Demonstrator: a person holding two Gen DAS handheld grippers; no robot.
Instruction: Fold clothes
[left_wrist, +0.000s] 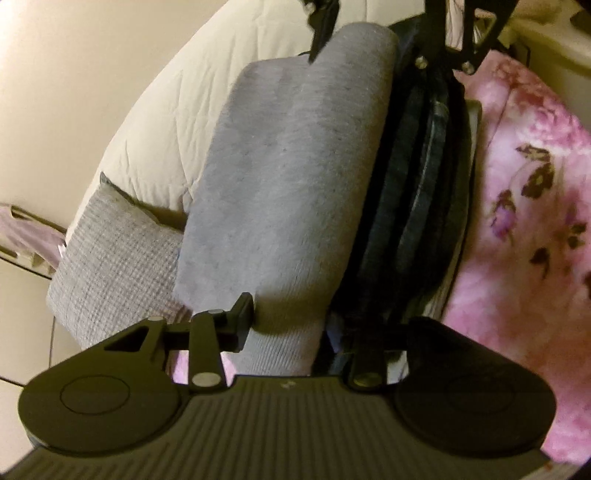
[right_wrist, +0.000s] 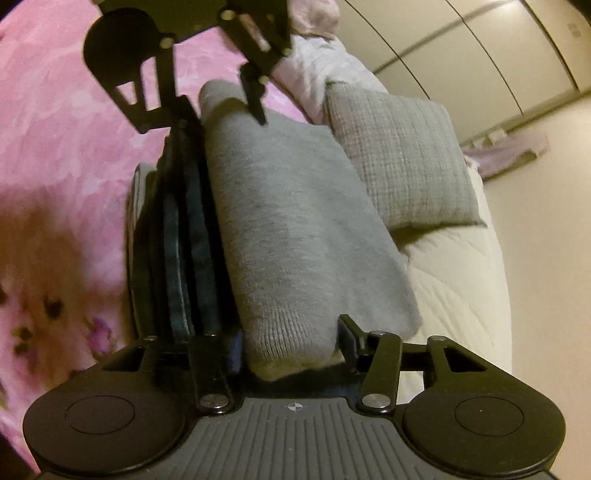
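On the bed, from the left-hand camera, a cream quilt (left_wrist: 147, 122) and grey waffle cushion (left_wrist: 110, 266) lie at left. Next comes the folded stack: a grey sweater (left_wrist: 295, 166) pressed against dark garments (left_wrist: 413, 206). A pink floral blanket (left_wrist: 524, 206) fills the right. The left tool (left_wrist: 299, 325) is clenched on the stack's near end, and the right tool (right_wrist: 277, 338) grasps the opposite end, the clothes spanning between them.
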